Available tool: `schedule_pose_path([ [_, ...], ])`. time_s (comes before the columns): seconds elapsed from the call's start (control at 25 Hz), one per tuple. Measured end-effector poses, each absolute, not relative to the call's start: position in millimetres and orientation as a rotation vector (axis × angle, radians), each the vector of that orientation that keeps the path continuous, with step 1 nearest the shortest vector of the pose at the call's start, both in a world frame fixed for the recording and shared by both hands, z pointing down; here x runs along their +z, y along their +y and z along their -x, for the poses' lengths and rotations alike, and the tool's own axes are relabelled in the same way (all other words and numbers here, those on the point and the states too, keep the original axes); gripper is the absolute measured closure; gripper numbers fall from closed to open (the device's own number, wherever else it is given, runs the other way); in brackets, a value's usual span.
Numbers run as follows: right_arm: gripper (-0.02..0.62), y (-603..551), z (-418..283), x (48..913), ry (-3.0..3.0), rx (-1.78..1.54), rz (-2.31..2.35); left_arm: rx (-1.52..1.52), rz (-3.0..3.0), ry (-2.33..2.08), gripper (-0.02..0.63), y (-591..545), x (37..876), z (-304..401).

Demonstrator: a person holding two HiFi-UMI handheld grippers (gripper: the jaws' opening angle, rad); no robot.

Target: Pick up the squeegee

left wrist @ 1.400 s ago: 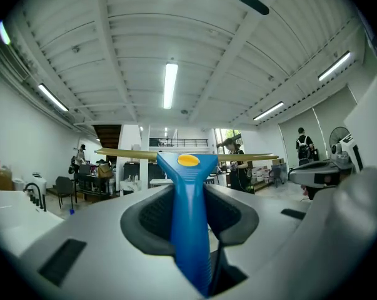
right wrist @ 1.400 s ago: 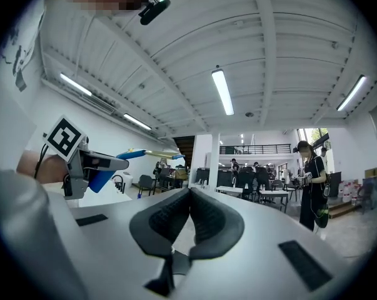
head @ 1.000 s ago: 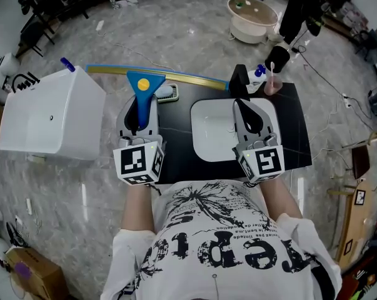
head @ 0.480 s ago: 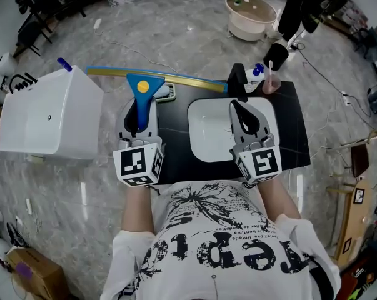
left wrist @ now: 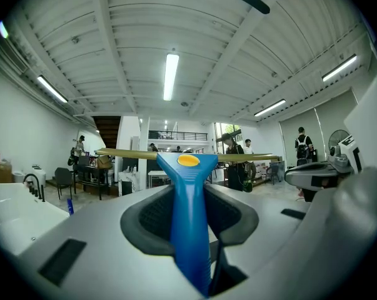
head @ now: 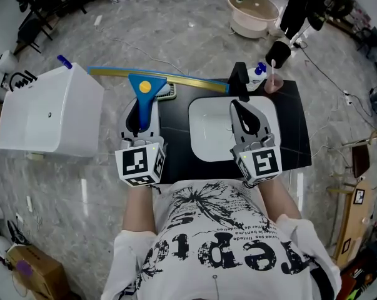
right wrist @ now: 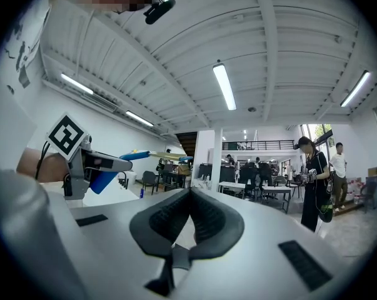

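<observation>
Grey marble floor under a black tabletop (head: 294,136) bearing a white basin (head: 207,130). Squeegee (head: 144,86) held level over the table's left edge, blue handle clamped in the left gripper (head: 140,119) and pointing away from the person. Long yellow blade crosswise, from near a white box (head: 47,114) to near a black faucet (head: 239,80). Right gripper (head: 247,120) pinched closed on nothing, over the basin.

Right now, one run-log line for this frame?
left tool: shut on squeegee handle | squeegee: held in air, blade forward | right tool: shut, empty, above white basin
</observation>
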State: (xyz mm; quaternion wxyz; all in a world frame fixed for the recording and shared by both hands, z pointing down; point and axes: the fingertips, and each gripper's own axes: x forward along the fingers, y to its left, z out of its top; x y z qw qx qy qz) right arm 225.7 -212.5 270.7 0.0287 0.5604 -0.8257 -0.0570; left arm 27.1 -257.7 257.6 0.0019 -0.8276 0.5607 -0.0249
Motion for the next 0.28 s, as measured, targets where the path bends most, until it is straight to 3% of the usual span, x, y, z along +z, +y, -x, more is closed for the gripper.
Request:
schedule_pose_path([
  [0.28,0.583,-216.1,-229.1,274.4,-2.560,-0.188,-1.722,-0.063,2.614,1.753,0.471,-262.6,263.7,-32.2],
])
